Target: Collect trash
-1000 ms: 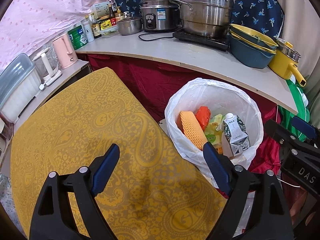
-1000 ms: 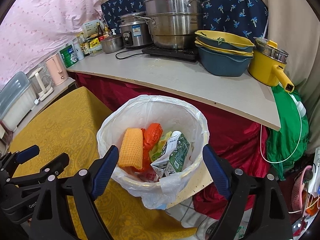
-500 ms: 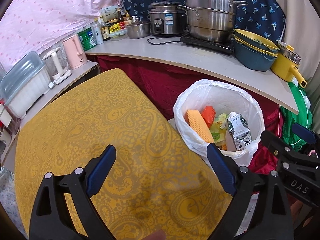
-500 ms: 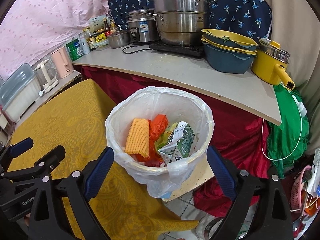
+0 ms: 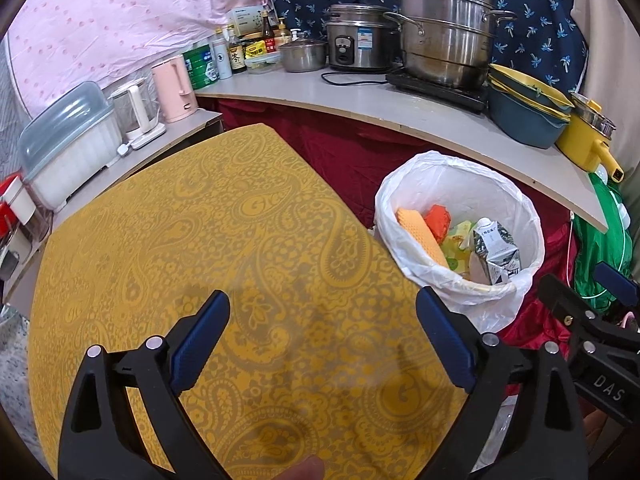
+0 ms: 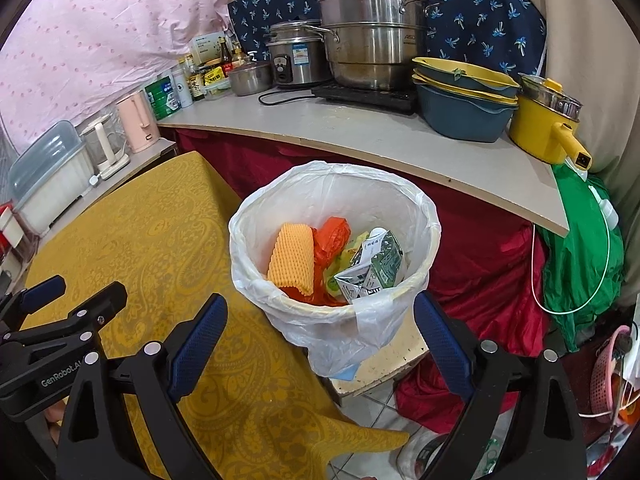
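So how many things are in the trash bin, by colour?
Yellow-orange foam net: 1
Orange-red plastic bag: 1
Yellow-green wrapper: 1, maybe more underneath, partly hidden
Green and white milk carton: 1
Total: 4 that can be seen in the trash bin

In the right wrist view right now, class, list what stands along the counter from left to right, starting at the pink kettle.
pink kettle → green can → small steel pot → rice cooker → big steamer pot → stacked basins → yellow pot
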`<state>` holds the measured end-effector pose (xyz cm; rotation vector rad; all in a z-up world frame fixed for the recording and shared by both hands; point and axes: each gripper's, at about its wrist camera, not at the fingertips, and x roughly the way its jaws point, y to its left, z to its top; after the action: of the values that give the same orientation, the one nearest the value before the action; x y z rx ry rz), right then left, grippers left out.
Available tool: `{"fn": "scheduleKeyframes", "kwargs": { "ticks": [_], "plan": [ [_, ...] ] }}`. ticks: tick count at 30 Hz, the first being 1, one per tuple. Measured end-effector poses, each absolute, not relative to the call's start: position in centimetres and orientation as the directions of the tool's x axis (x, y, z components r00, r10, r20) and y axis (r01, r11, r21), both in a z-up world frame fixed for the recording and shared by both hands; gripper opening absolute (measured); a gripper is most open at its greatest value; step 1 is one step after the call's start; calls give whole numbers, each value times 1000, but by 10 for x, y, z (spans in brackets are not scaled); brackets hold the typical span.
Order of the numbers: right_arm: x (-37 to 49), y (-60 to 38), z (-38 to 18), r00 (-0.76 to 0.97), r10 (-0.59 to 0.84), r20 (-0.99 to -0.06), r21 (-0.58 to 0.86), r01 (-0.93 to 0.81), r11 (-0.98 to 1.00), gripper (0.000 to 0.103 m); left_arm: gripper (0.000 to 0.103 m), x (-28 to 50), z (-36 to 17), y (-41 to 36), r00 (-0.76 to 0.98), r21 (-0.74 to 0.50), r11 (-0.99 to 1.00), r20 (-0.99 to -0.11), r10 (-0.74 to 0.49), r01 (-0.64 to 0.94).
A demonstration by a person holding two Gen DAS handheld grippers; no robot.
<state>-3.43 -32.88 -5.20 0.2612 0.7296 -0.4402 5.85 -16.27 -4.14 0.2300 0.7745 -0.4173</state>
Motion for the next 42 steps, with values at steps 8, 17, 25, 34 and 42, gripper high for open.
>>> {"fn": "scheduleKeyframes", "kwargs": {
  "ticks": [8, 17, 25, 34, 42],
  "plan": [
    [-47, -326, -50, 683, -322, -656, 63, 474, 878, 90, 90, 47, -45, -161, 660, 61, 896, -699, -276, 440],
    [-56, -331, -54, 691, -318, -649, 70, 470, 880, 90, 90, 39, -45, -170, 667, 71, 889, -688, -284, 452],
    [-58, -332, -56, 693, -313, -650, 71, 465, 882, 90, 90, 36, -47, -174, 671, 80, 890, -687, -277, 449],
    [-57, -335, -59, 691, -313, -652, 66, 463, 884, 90, 90, 35, -48, -181, 666, 90, 882, -692, -279, 463],
    [-51, -346, -59, 672, -314, -670, 65, 474, 878, 90, 90, 40, -49, -192, 634, 84, 872, -720, -282, 483]
  ]
}}
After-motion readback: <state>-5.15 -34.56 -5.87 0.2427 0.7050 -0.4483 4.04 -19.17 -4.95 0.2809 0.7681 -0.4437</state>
